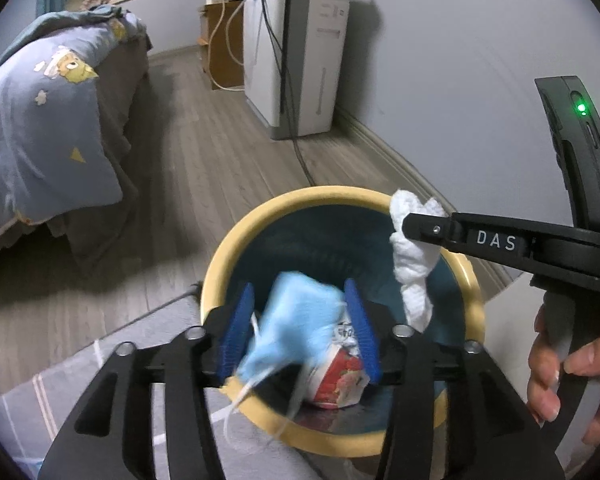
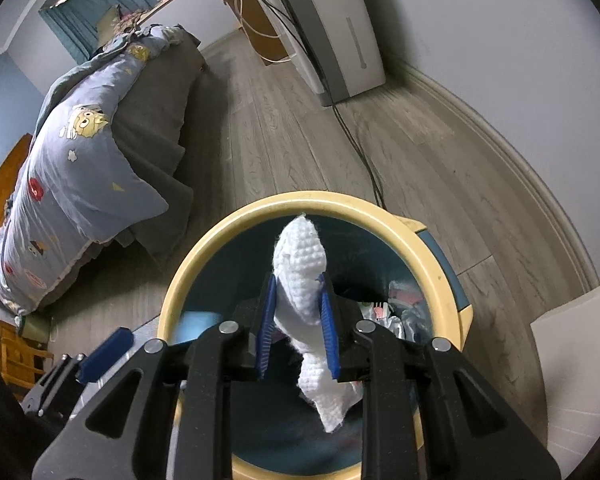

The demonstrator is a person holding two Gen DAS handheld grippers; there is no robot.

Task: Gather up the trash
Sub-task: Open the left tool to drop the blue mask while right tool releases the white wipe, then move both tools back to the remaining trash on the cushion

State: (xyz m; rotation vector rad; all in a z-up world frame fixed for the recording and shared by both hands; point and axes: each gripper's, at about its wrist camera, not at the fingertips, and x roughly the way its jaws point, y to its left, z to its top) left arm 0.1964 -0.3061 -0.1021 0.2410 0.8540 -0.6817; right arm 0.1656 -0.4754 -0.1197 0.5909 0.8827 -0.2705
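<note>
Two grippers over the bin (image 1: pixel 220 264): left gripper (image 1: pixel 302 336) apart around a blue mask (image 1: pixel 296 320), right gripper (image 2: pixel 298 332) clamped on white tissue (image 2: pixel 300 264)

Your left gripper (image 1: pixel 302 336): matte black linkage arms with triangular cut-outs, round silver screw heads at the pivots, ribbed blue pads (image 1: pixel 240 340) lining the jaws.

Your right gripper (image 2: pixel 296 328): same build, black arms, silver screws, blue ribbed pads (image 2: pixel 329 336). Seen from the left wrist camera, its side carries white lettering "DAS" on a black block, and a curved black housing behind it shows a lit green lamp and narrow slots.

Your right hand (image 1: pixel 568 376): bare, no sleeve visible, wrapped round a black handle.
</note>
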